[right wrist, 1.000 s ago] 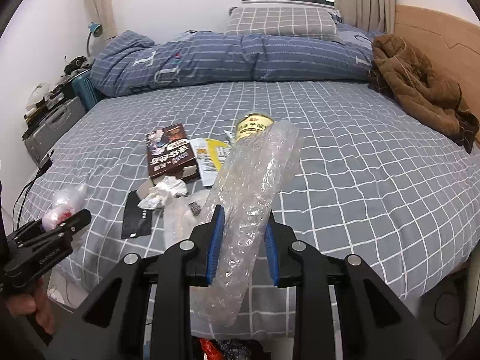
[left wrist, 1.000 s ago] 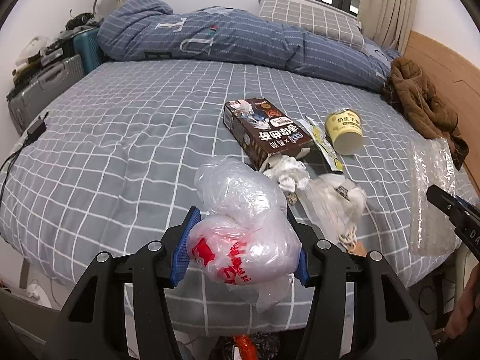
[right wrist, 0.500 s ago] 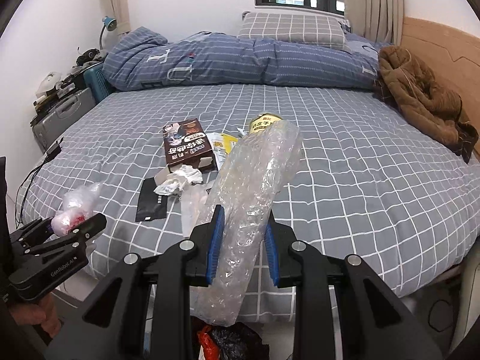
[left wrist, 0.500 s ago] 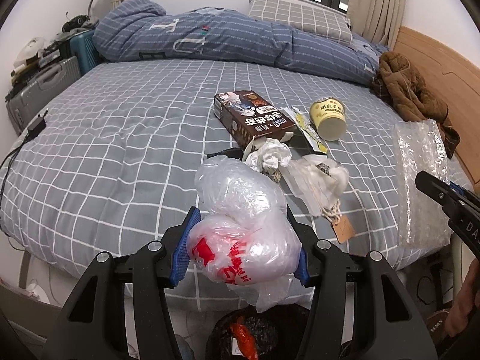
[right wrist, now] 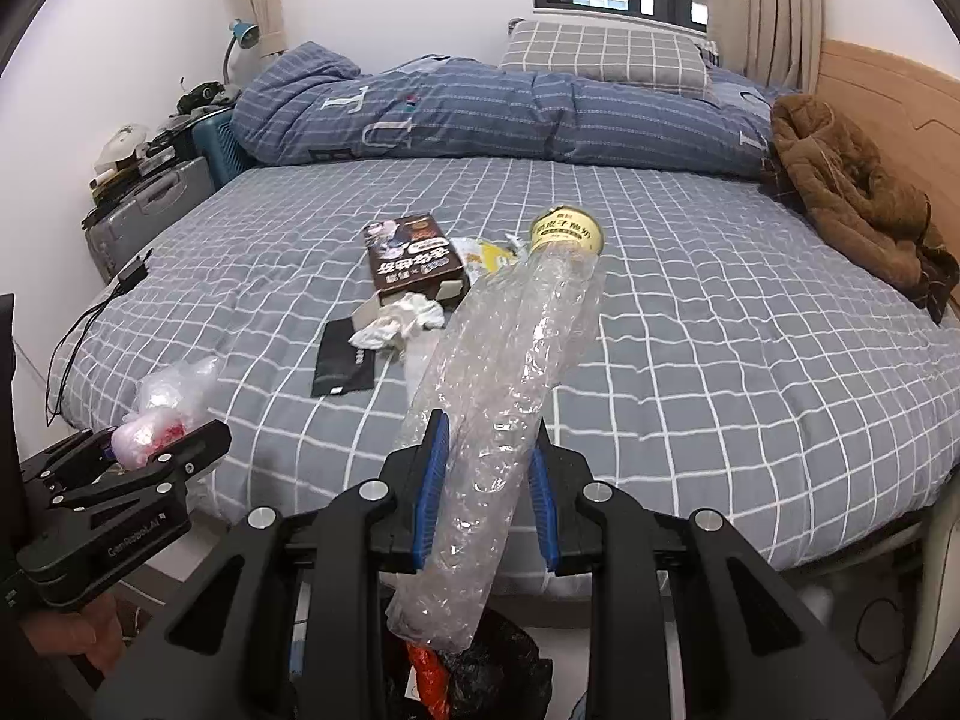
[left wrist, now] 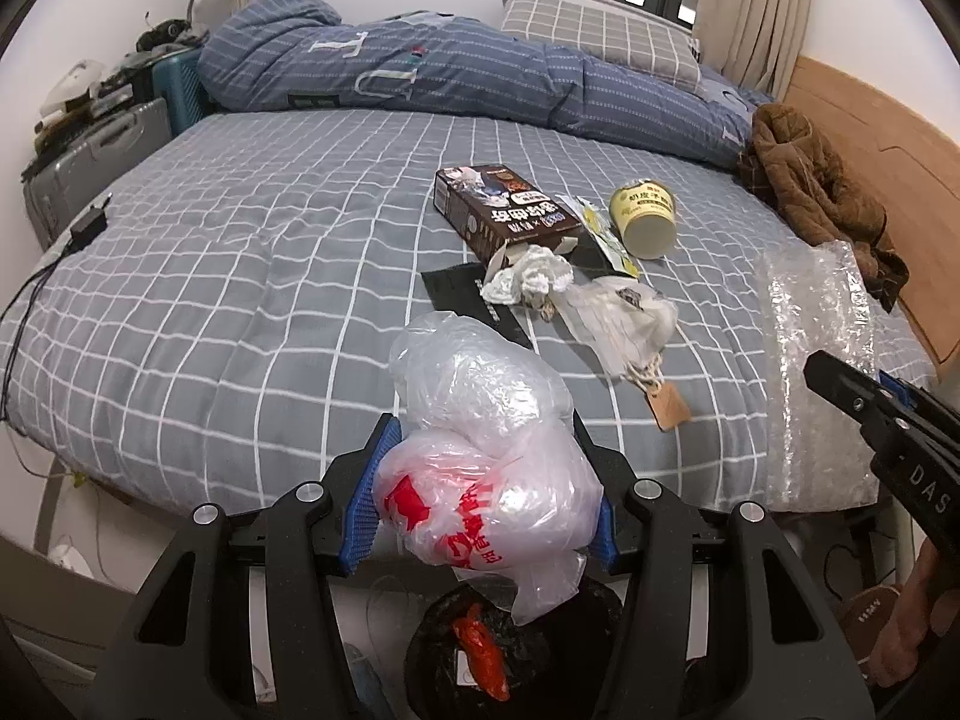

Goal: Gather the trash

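My left gripper (left wrist: 480, 498) is shut on a crumpled white plastic bag with red print (left wrist: 486, 480), held just off the bed's near edge above a black-lined trash bin (left wrist: 510, 648). A sheet of clear bubble wrap (right wrist: 498, 438) is clamped in my right gripper (right wrist: 486, 492), which is shut; its lower end hangs over the same bin (right wrist: 480, 678). On the grey checked bed (left wrist: 240, 270) lie a brown carton (left wrist: 510, 216), a yellow cup (left wrist: 645, 219), a crumpled tissue (left wrist: 531, 279), a clear bag with a tag (left wrist: 624, 324) and a black sleeve (right wrist: 345, 357).
A blue quilt (left wrist: 480, 78) and a pillow lie at the far end, with a brown jacket (left wrist: 816, 192) by the wooden headboard on the right. Suitcases (left wrist: 90, 156) stand left of the bed, where a charger cable (left wrist: 36, 288) trails. A hand (left wrist: 906, 618) grips each tool.
Both grippers have drawn back from the bed with their loads, so the bed's near edge has receded and the black-lined bin has come into view beneath them. Neither grip has altered.
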`<state>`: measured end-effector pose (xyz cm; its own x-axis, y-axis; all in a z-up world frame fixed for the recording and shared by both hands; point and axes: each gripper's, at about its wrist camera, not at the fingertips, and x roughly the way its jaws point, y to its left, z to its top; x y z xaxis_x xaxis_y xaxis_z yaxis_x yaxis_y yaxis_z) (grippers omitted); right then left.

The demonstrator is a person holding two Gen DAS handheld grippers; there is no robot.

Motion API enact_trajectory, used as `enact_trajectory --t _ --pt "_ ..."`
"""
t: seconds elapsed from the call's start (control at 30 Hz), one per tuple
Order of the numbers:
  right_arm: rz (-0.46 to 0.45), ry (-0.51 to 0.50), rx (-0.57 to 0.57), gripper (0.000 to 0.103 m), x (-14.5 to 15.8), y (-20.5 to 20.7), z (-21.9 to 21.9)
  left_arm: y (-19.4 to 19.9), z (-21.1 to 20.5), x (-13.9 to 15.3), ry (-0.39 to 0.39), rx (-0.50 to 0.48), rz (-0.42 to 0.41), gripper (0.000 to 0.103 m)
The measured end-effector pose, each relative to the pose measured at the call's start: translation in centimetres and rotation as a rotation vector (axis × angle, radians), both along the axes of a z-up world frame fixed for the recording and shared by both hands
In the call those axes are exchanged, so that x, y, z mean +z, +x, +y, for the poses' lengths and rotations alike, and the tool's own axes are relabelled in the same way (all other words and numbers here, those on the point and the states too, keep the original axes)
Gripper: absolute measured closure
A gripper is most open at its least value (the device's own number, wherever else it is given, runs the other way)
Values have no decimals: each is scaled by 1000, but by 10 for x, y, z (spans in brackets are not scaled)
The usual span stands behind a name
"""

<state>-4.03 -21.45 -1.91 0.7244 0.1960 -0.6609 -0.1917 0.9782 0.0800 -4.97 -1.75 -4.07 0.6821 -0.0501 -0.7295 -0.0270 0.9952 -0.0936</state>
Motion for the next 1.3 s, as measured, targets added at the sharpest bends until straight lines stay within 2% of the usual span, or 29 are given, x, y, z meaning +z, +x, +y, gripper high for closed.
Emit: enact_trajectory --t 0.77,1.3 --pt "22 7 63 78 15 -82 7 -86 -4 22 5 10 6 50" --pt "138 -42 60 78 -40 -122 10 -122 -4 -25 -25 -21 94 50"
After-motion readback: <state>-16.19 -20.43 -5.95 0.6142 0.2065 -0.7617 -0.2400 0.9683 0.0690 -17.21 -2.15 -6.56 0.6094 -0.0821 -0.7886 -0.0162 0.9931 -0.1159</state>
